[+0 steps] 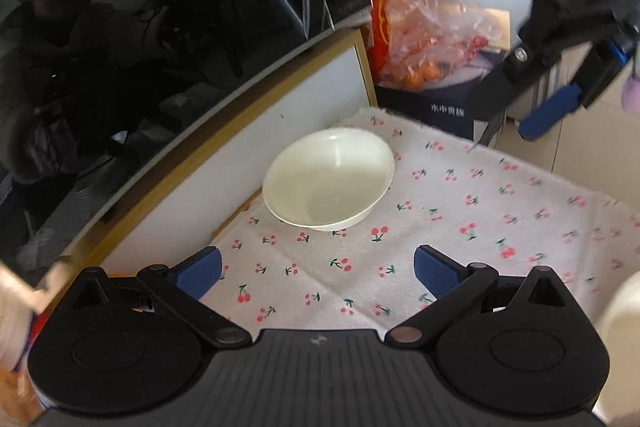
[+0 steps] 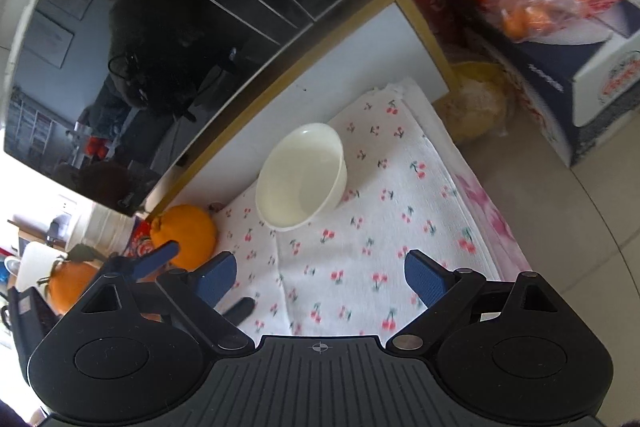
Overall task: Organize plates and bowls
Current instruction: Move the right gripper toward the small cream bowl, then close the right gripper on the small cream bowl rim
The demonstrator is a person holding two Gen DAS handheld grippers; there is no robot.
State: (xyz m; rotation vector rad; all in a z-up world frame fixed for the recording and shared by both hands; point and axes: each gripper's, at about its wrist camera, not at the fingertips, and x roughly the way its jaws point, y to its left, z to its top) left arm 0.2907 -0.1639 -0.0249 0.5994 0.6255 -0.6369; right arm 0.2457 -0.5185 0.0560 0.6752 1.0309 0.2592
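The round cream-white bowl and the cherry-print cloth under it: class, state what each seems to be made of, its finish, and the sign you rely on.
Round cream-white bowl: probably glazed ceramic, possibly melamine; smooth and glossy, with a soft highlight streak on its inner wall. Cherry-print cloth: woven cotton-like fabric, matte; it shows a fold crease, a soft frayed-looking edge and no shine.

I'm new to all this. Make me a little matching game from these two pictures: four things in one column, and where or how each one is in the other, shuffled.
Things:
1. white bowl
2. orange
3. plastic bag of fruit
4. right gripper

Descriptions:
A. on top of a dark blue box
B. open, nothing between its fingers
C. upright and empty on the cherry-print cloth
D. just off the cloth's edge, below the microwave

Pairs: 1-C, 2-D, 3-A, 4-B
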